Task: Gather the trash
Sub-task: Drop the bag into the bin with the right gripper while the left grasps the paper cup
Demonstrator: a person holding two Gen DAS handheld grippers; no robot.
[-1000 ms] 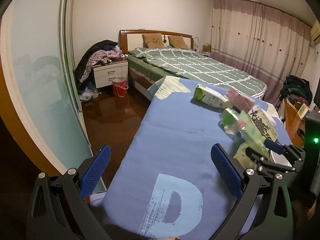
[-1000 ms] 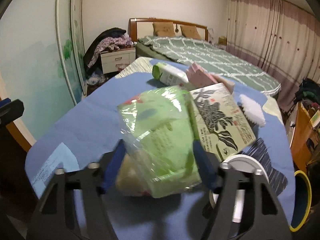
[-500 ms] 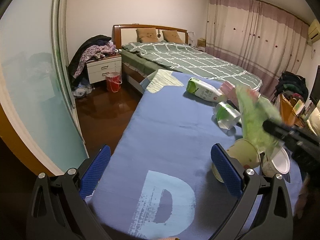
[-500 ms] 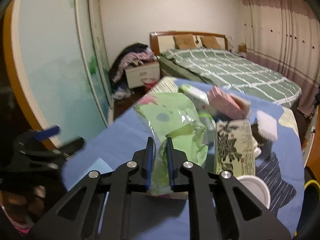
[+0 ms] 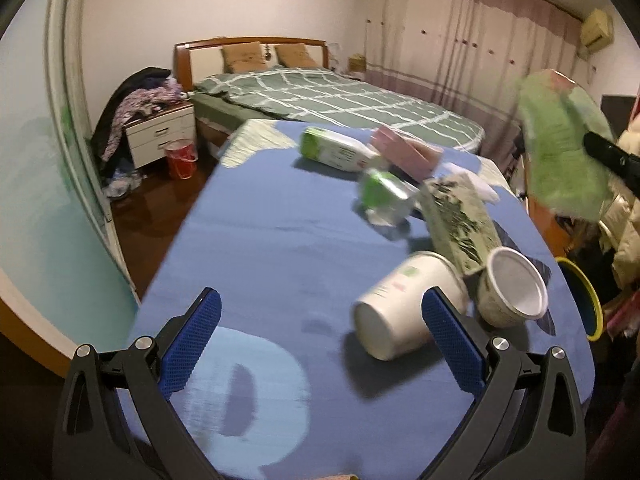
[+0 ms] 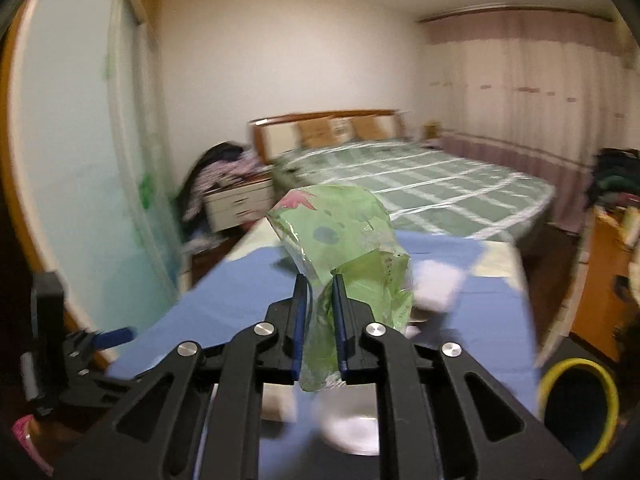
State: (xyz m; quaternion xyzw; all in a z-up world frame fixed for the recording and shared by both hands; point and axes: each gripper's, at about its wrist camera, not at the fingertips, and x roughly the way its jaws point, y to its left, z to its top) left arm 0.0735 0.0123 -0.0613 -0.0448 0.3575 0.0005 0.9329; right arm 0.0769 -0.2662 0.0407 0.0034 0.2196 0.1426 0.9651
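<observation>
Between the pressed-together pads of the right tool (image 6: 320, 312), a crumpled green plastic wrapper (image 6: 348, 240) is now pinched and lifted clear of the blue tabletop (image 5: 260, 220), where a second ago those pads stood spread around it. That piece is secured and can likely go to the yellow-rimmed bin (image 6: 576, 404) low to that tool's right. Just ahead of the left tool (image 5: 320, 320), spread and empty, lies a tipped paper cup (image 5: 404, 308), probably next.

Black tongs (image 6: 320, 300), blue pads (image 5: 192, 344), seemingly silver screws.
</observation>
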